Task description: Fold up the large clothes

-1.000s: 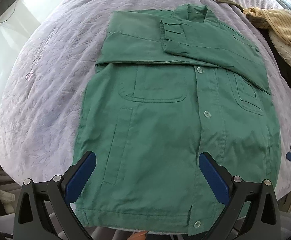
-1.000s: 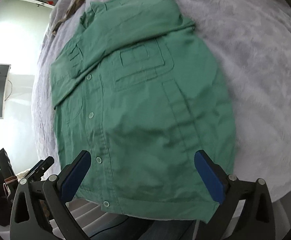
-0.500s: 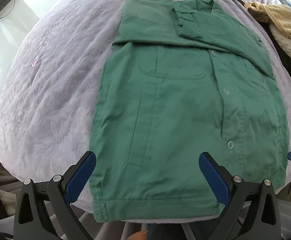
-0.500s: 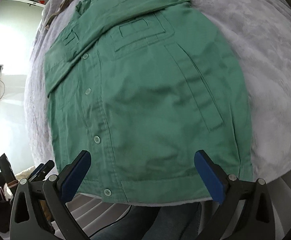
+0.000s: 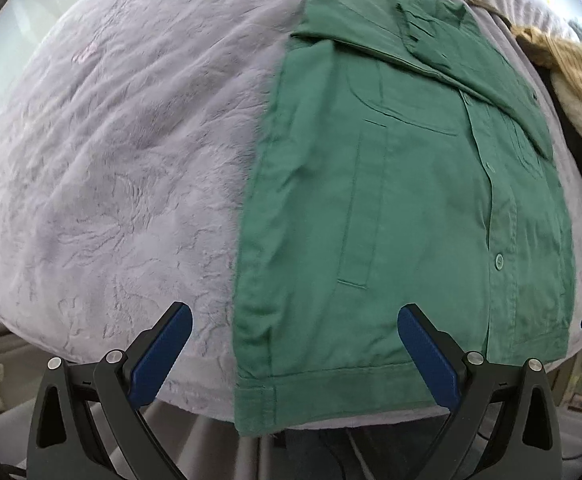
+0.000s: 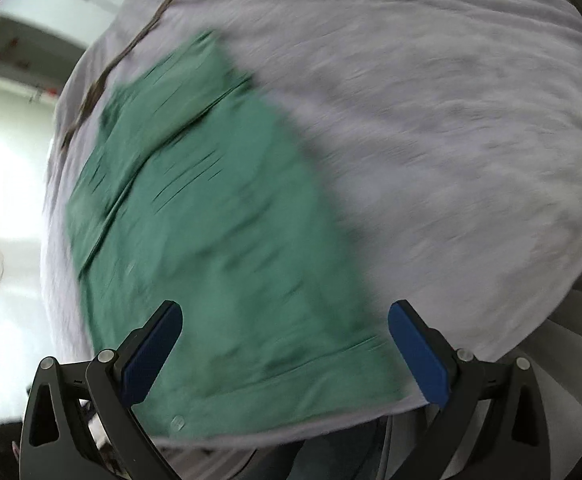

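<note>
Jacket (image 5: 411, 200), green, sleeves folded across chest, flat on lavender bed cover (image 5: 111, 180); now farther right in left view. Left hand-held gripper (image 5: 295, 344) and right hand-held gripper (image 6: 285, 340) wide open, empty. Right view newly blurred.

Both wrist views look down from the bed's near edge, sharing the green jacket (image 5: 411, 200).

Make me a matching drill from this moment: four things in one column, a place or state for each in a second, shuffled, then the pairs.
Things:
1. jacket
2. sleeve
3. left gripper
4. knit pile

States or places:
A. open, empty, over the hem's left corner
B. folded across the chest
C. heaped at the far right edge
D. flat on the lilac blanket, buttoned

Pairs: 1-D, 2-B, 3-A, 4-C
</note>
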Motion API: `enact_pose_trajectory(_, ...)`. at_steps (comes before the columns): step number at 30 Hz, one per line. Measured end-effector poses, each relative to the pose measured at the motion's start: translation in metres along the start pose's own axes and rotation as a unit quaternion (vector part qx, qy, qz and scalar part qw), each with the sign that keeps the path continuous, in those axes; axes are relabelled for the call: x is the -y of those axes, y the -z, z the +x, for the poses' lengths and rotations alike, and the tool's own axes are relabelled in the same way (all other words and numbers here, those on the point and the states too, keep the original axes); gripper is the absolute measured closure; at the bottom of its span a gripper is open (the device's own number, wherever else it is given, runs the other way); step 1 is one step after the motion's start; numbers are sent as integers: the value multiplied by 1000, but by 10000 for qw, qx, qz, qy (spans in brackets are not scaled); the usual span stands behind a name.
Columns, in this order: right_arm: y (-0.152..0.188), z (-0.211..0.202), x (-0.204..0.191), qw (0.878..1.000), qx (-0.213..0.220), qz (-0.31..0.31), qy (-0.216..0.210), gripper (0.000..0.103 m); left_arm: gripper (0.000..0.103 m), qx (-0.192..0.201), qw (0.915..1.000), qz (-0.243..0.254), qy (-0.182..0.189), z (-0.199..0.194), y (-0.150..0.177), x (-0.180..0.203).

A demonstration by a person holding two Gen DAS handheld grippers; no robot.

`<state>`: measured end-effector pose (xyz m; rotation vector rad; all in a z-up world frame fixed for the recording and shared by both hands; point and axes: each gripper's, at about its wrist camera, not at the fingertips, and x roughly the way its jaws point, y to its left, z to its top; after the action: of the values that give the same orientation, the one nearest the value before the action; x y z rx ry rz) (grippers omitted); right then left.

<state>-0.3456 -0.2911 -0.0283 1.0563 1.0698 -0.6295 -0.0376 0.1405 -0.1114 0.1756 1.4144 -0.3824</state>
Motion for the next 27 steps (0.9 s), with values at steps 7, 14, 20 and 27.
enact_pose_trajectory(7, 10, 26, 57, 9938, -420, 811, -631, 0, 0, -376, 9984, 4, 433, 23, 2, -12)
enact_pose_trajectory(14, 46, 53, 41, 9775, -928, 1012, -1602, 0, 0, -764, 9910, 137, 1091, 33, 18, -9)
enact_pose_trajectory(20, 50, 55, 12, 9374, -914, 1201, -3139, 0, 0, -796, 9886, 111, 1274, 35, 21, -9)
enact_pose_trajectory(27, 60, 74, 13, 9562, -1079, 1275, -2403, 0, 0, -868, 9834, -159, 1583, 34, 24, -31)
